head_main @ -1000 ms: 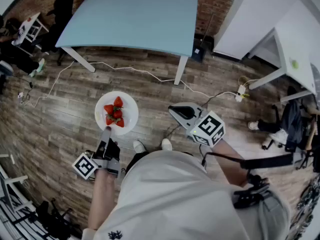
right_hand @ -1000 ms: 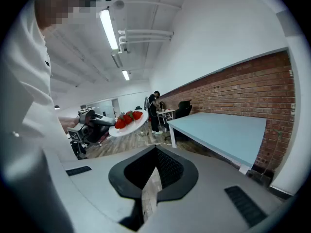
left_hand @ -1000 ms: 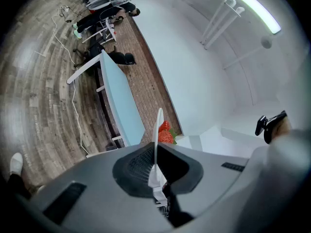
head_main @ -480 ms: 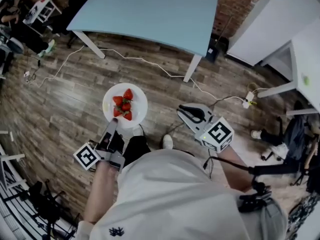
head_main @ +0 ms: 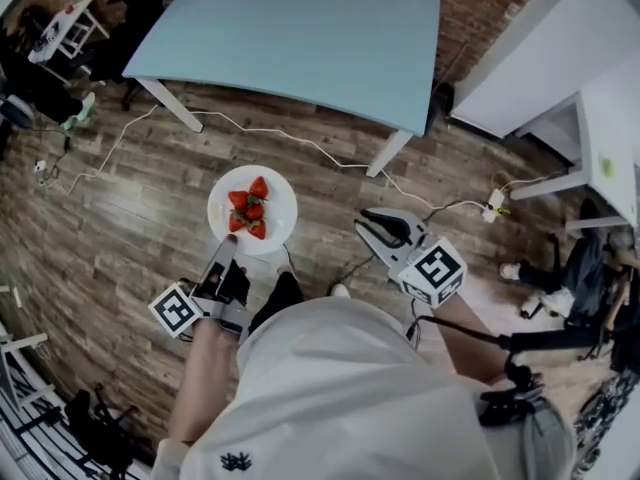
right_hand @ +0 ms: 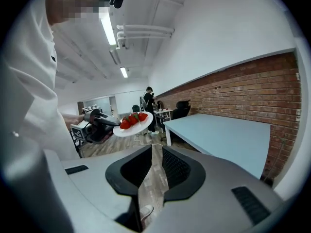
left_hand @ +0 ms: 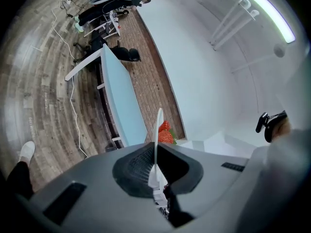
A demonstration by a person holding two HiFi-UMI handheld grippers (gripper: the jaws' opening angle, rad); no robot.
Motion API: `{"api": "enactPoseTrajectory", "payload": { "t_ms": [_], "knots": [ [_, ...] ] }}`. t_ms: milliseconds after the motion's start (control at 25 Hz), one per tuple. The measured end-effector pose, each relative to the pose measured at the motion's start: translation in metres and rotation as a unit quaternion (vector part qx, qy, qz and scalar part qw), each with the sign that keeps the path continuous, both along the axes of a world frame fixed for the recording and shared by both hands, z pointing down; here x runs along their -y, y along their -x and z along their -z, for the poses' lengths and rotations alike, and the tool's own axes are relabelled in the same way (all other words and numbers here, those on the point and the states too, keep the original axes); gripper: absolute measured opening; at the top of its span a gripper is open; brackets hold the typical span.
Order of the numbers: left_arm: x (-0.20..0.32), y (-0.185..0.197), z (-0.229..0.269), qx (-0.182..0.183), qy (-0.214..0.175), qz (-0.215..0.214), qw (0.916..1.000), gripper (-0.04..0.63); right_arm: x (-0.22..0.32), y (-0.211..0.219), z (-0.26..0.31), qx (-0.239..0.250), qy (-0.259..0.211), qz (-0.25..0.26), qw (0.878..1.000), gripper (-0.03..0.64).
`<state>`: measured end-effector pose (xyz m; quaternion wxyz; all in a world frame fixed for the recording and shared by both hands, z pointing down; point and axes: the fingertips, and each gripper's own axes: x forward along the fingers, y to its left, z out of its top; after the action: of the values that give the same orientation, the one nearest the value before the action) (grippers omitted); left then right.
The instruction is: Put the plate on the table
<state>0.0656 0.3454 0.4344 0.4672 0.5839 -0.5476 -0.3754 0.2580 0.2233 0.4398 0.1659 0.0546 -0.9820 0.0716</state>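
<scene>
Right gripper view, person point(right_hand: 148, 93) beyond plate point(right_hand: 133, 126)

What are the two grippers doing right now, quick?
Left gripper: jaws closed on the rim of the white plate of strawberries.
Right gripper: jaws open just a crack, holding nothing.

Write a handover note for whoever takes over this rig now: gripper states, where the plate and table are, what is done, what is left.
Left gripper: shut on the rim of the white plate, held level, strawberries on it.
Right gripper: jaws slightly apart, empty.
Plate hangs over the wood floor, short of the light-blue table.
Done: plate gripped, off any surface.
To do: reach the table, set plate down, release.
</scene>
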Motion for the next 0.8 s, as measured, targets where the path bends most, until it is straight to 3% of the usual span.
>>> {"api": "enactPoseTrajectory", "payload": {
  "t_ms": [240,480,800],
  "knots": [
    [0.039,0.085,0.005,-0.007,-0.013,-0.025,0.9996,0.012,0.03,0.092,0.008,-0.016,-0.006,-0.02,1.0,0.057],
    [0.081,0.15,0.003,0.02,-0.013,-0.066,0.9975,0.012,0.058,0.159,0.013,-0.011,-0.012,-0.033,0.999,0.057],
    [0.149,0.194,-0.017,-0.002,0.009,-0.071,0.9974,0.012,0.116,0.199,0.003,-0.027,0.004,-0.037,0.999,0.057]
  ]
}}
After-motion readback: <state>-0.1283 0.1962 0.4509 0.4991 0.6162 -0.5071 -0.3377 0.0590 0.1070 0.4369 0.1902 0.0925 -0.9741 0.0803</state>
